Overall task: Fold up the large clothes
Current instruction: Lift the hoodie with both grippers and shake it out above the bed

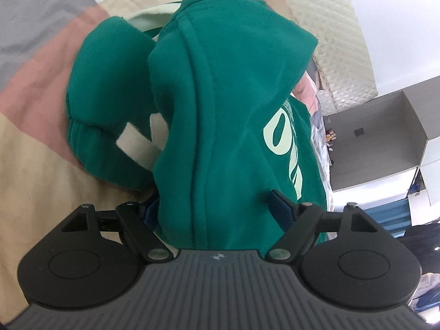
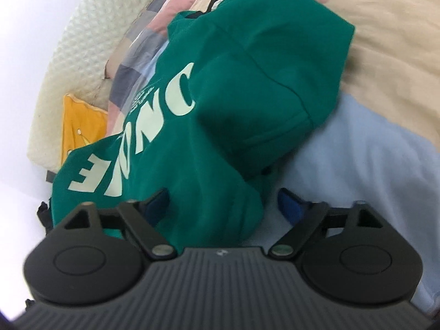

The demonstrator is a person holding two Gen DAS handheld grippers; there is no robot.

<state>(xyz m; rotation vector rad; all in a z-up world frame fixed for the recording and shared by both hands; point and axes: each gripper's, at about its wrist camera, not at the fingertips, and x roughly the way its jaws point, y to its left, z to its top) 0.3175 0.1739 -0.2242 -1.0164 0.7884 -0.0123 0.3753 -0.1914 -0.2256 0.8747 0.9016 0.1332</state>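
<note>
A green hoodie [image 1: 220, 104] with pale lettering hangs bunched over a patchwork bed cover [image 1: 41, 55]. My left gripper [image 1: 214, 206] has its jaws wide apart with a thick fold of the hoodie lying between them. In the right wrist view the same hoodie [image 2: 247, 82] fills the middle, its letters upside down. My right gripper [image 2: 222, 200] is also wide open, with a lump of green cloth between the blue fingers [image 2: 288, 203], nearer the left one. The cloth hides the left fingertips in both views.
A cream quilted headboard [image 1: 330, 27] stands at the bed's far end. A grey open cabinet [image 1: 379, 137] is at the right of the left wrist view. A yellow cushion [image 2: 79, 126] lies by the headboard [image 2: 82, 41]. Pale blue bedding [image 2: 371, 178] is under the right gripper.
</note>
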